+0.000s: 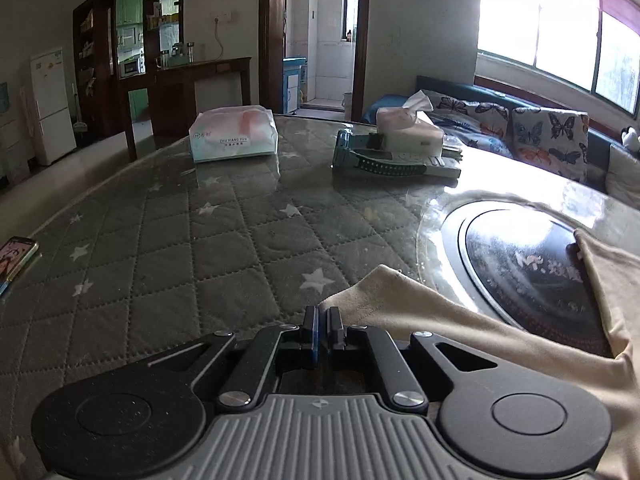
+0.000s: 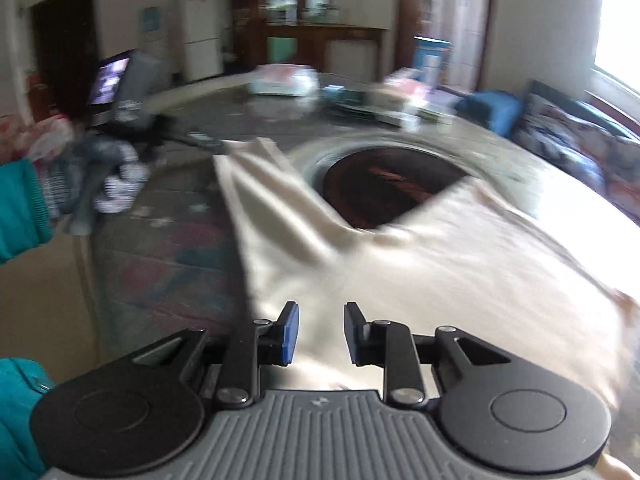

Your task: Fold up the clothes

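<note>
A beige garment [image 2: 420, 280] lies spread on the round table, partly over the dark centre disc [image 2: 384, 184]. In the left wrist view its sleeve end [image 1: 400, 300] reaches up to my left gripper [image 1: 322, 320], whose jaws are nearly closed at the cloth's edge; whether cloth is pinched between them is unclear. My right gripper [image 2: 320, 324] is open and empty, just above the garment's near part. The right wrist view is blurred by motion. My left gripper also shows there, blurred, at the sleeve tip [image 2: 196, 142].
The table has a quilted grey star-pattern cover [image 1: 200, 240] under glass. A tissue pack [image 1: 234, 134], a tissue box on books [image 1: 408, 136] and a phone [image 1: 16, 256] lie on it. A sofa with butterfly cushions [image 1: 540, 136] stands to the right. A pile of clothes [image 2: 108, 172] lies at the left.
</note>
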A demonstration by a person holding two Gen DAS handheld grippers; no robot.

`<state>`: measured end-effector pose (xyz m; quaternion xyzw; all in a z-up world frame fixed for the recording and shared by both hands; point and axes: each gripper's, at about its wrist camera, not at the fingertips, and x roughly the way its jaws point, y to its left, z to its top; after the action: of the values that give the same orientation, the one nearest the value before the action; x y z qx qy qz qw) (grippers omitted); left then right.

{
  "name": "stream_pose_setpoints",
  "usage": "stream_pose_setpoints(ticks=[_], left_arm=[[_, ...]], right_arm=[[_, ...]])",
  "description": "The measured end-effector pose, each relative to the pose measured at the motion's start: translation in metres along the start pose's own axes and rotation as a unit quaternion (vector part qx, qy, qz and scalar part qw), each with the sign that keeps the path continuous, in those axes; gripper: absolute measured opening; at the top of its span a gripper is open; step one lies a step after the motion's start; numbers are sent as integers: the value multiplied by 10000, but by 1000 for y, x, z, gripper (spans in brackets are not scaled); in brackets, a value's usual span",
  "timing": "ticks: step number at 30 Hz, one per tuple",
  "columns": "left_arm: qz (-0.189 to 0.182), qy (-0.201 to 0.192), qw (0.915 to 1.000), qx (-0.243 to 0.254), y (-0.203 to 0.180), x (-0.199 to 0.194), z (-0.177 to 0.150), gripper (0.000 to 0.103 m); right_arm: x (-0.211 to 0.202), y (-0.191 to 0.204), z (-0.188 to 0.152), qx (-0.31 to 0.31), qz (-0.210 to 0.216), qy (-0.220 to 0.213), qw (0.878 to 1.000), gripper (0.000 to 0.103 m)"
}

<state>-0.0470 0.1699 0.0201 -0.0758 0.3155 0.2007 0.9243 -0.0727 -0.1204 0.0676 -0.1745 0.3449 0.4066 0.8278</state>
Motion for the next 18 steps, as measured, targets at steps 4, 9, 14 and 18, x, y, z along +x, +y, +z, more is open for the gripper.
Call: stream_pose_setpoints(ticks=[4,9,14,18], left_arm=[[80,35,9999,78,-3,1,0,7],[216,93,9995,217,-7,2,2,8],[409,101,9986,331,-14,-1,8,11],[476,39,9983,326,-19,-10,14,11]], right_arm=[[-17,-28,-21,415,-588,243,9971,26],[-30,-34,-52,626,-606,449,9952,27],[-54,-29,-63,631,-686,17,9956,32],[-58,-37,-73,882,-751,-25,9933,32]])
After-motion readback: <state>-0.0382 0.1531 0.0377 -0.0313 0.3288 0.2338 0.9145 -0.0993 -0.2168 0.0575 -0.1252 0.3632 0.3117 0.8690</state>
